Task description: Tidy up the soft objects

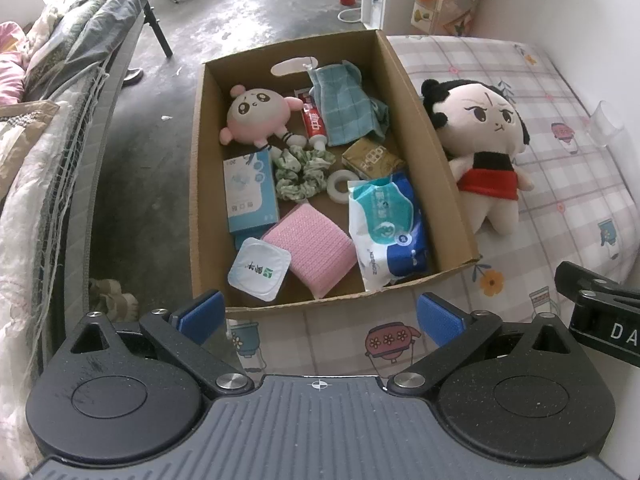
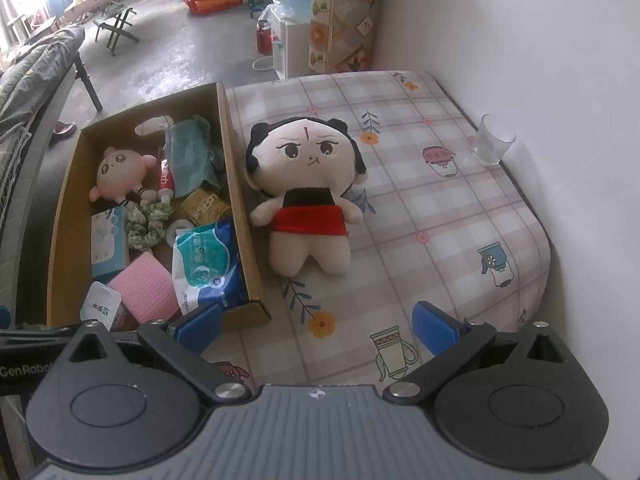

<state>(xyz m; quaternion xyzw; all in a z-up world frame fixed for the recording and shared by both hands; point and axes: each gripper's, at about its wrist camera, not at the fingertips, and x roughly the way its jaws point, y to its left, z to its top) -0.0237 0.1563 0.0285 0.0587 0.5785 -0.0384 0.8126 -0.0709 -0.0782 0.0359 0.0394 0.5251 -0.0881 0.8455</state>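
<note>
A cardboard box (image 1: 448, 168) (image 2: 240, 208) sits on the checked bedsheet. It holds a pink plush (image 1: 256, 114) (image 2: 118, 174), a teal cloth (image 1: 344, 100) (image 2: 190, 156), a green scrunchie (image 1: 302, 174) (image 2: 148, 222), a pink sponge (image 1: 316, 248) (image 2: 146, 292), a wipes pack (image 1: 386, 228) (image 2: 208, 264) and small boxes. A black-haired doll in a red skirt (image 1: 484, 148) (image 2: 308, 192) lies on the sheet right of the box. My left gripper (image 1: 320, 318) is open and empty in front of the box. My right gripper (image 2: 316, 326) is open and empty, short of the doll.
A clear glass (image 2: 492, 140) (image 1: 608, 124) stands on the bed near the white wall. The box also holds a toothpaste tube (image 1: 314, 120), a tape roll (image 1: 340, 186) and a sealed cup (image 1: 260, 268). A second bed with blankets (image 1: 52, 92) lies left across the concrete floor.
</note>
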